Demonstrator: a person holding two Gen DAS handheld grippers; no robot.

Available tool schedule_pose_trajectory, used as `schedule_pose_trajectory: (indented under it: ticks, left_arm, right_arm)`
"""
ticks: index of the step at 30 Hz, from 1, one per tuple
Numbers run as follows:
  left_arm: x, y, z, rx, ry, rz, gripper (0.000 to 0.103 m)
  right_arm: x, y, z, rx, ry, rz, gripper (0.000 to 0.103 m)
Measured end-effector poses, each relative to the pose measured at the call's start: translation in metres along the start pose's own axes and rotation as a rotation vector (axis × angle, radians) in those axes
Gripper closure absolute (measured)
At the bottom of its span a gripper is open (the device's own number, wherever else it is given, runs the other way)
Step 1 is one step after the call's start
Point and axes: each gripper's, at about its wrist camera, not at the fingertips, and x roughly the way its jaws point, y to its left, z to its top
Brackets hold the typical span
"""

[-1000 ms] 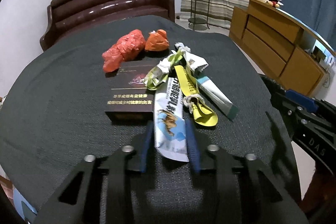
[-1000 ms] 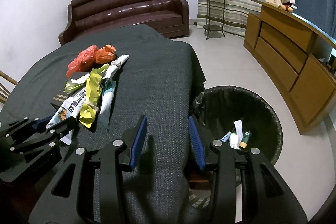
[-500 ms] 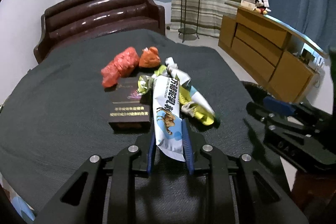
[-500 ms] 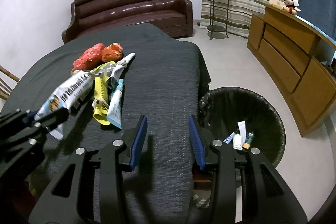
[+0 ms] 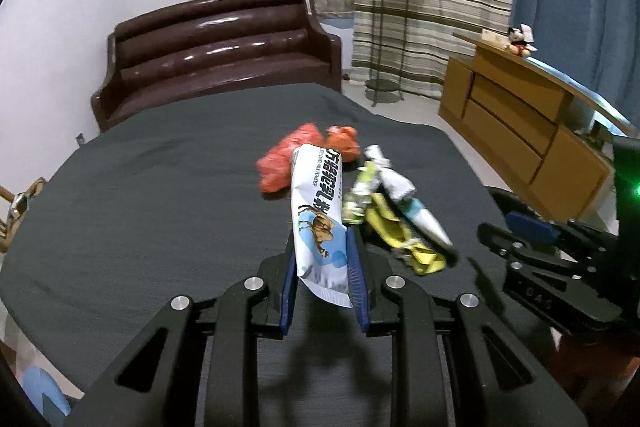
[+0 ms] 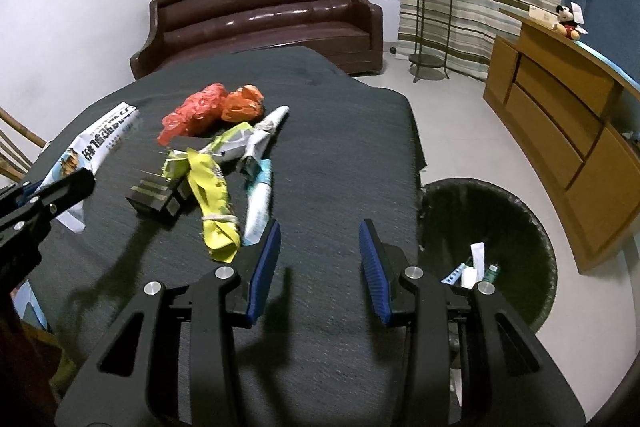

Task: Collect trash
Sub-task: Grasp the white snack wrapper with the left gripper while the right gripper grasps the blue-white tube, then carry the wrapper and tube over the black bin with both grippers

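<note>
Above table (image 5: 160,211): my left gripper (image 5: 322,259) pinches sachet (image 5: 318,223) for bin (image 6: 486,247); right gripper (image 6: 318,259) half-open, empty, ready.

My left gripper (image 5: 322,255) is clamped on a white and blue milk powder sachet (image 5: 318,211), which sticks up and away from me, lifted clear of the dark tablecloth (image 5: 160,195). Just beyond it I see a red plastic bag (image 5: 280,163) touching an orange plastic bag (image 5: 342,143). To their right lies a loose heap: a yellow wrapper (image 5: 404,239), a green and white wrapper (image 5: 358,195) and a toothpaste tube (image 5: 416,211) (all motion-blurred). My right gripper (image 5: 532,251) shows at the right edge.
</note>
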Motion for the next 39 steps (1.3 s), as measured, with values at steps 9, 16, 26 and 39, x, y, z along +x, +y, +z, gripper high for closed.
schedule_pose_trajectory:
  ticks: [9,16,26,39]
  left_arm:
    - [0.013,0.038,-0.002,-0.060,0.021,0.086,0.079]
    - [0.023,0.057,-0.004,-0.092,0.044,0.109,0.079]
    - [0.031,0.066,-0.008,-0.107,0.062,0.098,0.079]
    - [0.023,0.056,-0.007,-0.115,0.032,0.087,0.079]
  right_arm:
    - [0.019,0.022,0.012,-0.033,0.020,0.025,0.063]
    - [0.039,0.033,0.019,-0.062,0.067,0.024,0.064]
    - [0.052,0.036,0.018,-0.075,0.124,0.028,0.086]
    - [0.035,0.029,0.009,-0.060,0.096,0.029,0.088]
